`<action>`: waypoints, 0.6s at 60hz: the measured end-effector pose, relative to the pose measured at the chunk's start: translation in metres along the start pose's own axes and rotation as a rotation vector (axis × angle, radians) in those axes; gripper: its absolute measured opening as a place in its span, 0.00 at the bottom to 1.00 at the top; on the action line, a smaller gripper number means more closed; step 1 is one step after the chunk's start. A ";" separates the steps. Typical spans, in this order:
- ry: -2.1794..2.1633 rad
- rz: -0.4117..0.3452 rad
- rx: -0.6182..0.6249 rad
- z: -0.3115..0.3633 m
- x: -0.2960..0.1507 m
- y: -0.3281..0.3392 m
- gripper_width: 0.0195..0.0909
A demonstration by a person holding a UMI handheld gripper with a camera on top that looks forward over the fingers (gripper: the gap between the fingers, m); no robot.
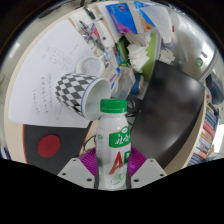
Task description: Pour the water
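A white plastic bottle (113,145) with a green cap and a green and red label stands upright between my fingers. Both purple pads (92,160) press against its sides, so my gripper (113,168) is shut on it. The bottle looks lifted, with its cap close to a black-and-white checkered paper cup (80,92). That cup lies tilted just beyond the bottle's cap, its open white mouth facing the bottle. The cup's base points away toward the whiteboard.
A whiteboard (50,65) with scribbled writing lies beyond the cup. A dark round device with a red button (48,146) sits beside my left finger. A black surface (175,105) spreads beyond my right finger. Cluttered shelves and a green carton (135,48) fill the far background.
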State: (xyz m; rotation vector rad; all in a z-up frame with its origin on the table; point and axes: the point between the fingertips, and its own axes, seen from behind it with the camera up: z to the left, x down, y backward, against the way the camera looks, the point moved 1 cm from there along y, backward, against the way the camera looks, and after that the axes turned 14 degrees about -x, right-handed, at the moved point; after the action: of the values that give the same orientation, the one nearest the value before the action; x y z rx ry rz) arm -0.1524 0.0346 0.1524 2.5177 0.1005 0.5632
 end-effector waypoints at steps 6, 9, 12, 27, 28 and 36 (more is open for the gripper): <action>-0.202 -0.097 -0.037 -0.007 0.002 0.017 0.23; -0.322 -0.154 -0.056 -0.013 0.005 0.029 0.23; -0.467 -0.221 -0.079 -0.020 0.011 0.041 0.23; -1.173 -0.563 -0.231 -0.016 0.037 0.070 0.24; -1.211 -0.581 -0.230 -0.015 0.039 0.069 0.24; -1.464 -0.682 -0.211 0.010 0.050 0.056 0.24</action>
State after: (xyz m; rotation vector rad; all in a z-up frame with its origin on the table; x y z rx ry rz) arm -0.1048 -0.0083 0.1929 1.9092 0.2847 -1.4122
